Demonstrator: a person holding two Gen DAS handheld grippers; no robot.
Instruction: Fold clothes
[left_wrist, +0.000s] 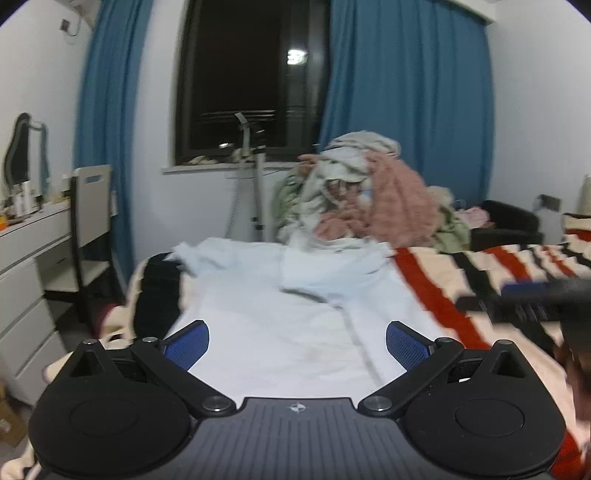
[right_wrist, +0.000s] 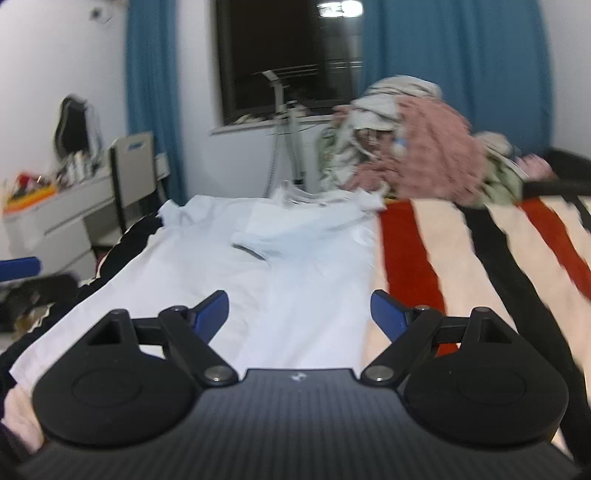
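White garment (left_wrist: 266, 317) spread beneath left claw (left_wrist: 297, 343); jaws wide apart.

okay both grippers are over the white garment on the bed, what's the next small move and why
Probably lower both and pinch the near hem. The left gripper and right gripper are open and empty above the white garment, which lies spread on the striped blanket.
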